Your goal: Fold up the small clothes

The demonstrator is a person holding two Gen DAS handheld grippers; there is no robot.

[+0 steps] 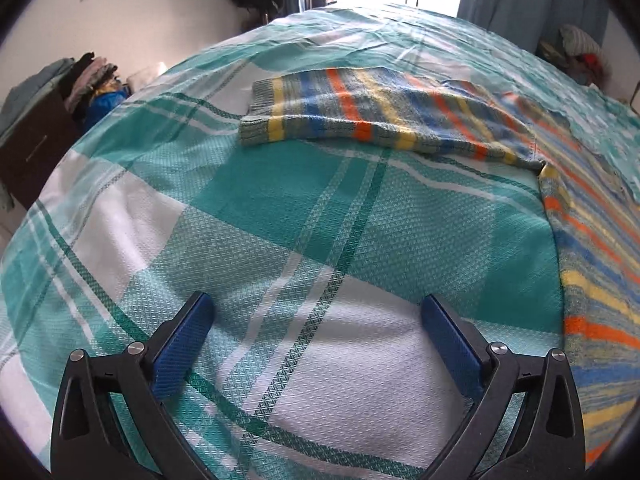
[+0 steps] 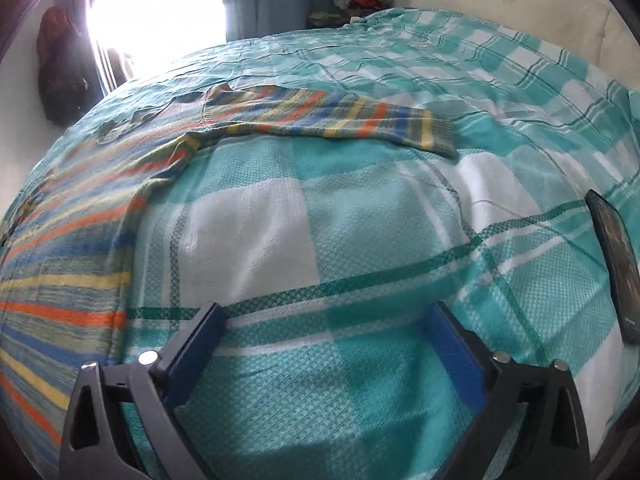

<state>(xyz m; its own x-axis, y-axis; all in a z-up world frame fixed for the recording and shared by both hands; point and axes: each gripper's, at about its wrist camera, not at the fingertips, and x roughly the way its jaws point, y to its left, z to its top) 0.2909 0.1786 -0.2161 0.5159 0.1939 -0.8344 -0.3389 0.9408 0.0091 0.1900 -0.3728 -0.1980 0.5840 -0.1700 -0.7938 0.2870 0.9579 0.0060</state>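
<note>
A small striped knit sweater (image 1: 592, 264) in blue, yellow, orange and grey lies flat on the bed. In the left wrist view its body fills the right edge and one sleeve (image 1: 360, 120) stretches left ahead of me. My left gripper (image 1: 318, 308) is open and empty over bare bedspread, left of the body. In the right wrist view the sweater body (image 2: 68, 264) lies at the left and the other sleeve (image 2: 360, 120) stretches right. My right gripper (image 2: 328, 318) is open and empty over bedspread, right of the body.
The bed has a teal and white plaid bedspread (image 1: 280, 220). A dark phone (image 2: 618, 264) lies on the bed at the right. A dresser with stacked clothes (image 1: 48, 112) stands left of the bed. A bright window and blue curtains are behind.
</note>
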